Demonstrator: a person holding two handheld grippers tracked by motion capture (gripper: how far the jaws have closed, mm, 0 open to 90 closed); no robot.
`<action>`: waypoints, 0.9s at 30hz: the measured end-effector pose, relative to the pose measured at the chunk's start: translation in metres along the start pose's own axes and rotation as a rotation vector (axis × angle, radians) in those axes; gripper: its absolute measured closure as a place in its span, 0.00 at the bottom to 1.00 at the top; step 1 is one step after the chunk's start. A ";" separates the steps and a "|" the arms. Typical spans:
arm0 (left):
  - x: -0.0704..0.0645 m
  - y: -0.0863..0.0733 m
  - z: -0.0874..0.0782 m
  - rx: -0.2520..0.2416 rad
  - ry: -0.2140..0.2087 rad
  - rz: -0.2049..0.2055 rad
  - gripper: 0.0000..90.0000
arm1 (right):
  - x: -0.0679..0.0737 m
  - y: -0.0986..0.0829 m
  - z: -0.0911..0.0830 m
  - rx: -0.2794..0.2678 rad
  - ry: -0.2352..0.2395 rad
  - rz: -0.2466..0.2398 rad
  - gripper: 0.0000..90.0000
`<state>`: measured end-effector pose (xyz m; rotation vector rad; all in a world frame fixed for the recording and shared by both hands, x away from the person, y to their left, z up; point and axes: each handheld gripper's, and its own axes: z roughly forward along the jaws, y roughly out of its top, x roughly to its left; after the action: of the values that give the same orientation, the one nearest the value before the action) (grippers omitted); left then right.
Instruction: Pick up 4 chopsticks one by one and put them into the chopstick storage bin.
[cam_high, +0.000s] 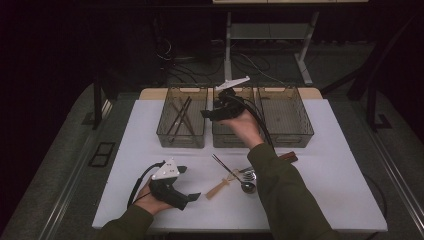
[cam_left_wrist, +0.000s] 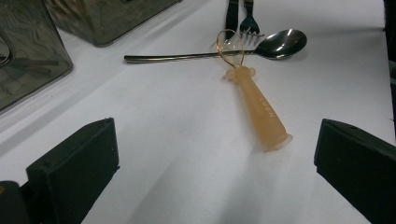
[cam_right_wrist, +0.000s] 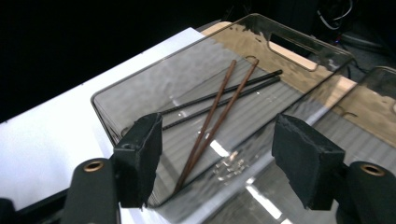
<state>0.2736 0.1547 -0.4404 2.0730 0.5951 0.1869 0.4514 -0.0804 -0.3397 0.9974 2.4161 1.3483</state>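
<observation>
Left gripper (cam_high: 192, 196): low over the near left of the white table (cam_high: 330, 190), jaws spread wide, nothing between them. In the left gripper view the peach-handled whisk (cam_left_wrist: 259, 109) lies flat on the table ahead of the jaws, nearer the right one, not touching either. Its wire loop rests across the handle of a spoon (cam_left_wrist: 280, 44); a fork (cam_left_wrist: 250, 21) sits just beyond.

Left bin (cam_high: 182, 117): clear, holds two brown chopsticks (cam_right_wrist: 215, 112) crossing two black chopsticks (cam_right_wrist: 224, 98).

Right gripper (cam_high: 210, 114): held up over the middle bin (cam_high: 227, 137), jaws apart and empty, pointed toward the left bin.

Right bin (cam_high: 285, 117): beside the middle one, at the table's far edge.

Room: dark; grey floor, cables and a desk frame behind the table.
</observation>
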 end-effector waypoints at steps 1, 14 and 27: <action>0.000 0.000 0.000 -0.004 -0.001 -0.003 0.00 | 0.000 -0.001 -0.002 -0.003 0.001 0.003 0.36; 0.001 0.000 0.000 0.003 0.010 -0.003 0.00 | -0.008 -0.021 -0.038 -0.048 0.019 -0.009 0.28; 0.000 -0.001 0.001 0.009 0.014 -0.005 0.00 | -0.009 -0.045 -0.068 -0.050 0.038 -0.028 0.24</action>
<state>0.2739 0.1546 -0.4415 2.0798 0.6112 0.1964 0.4057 -0.1485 -0.3395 0.9303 2.4011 1.4232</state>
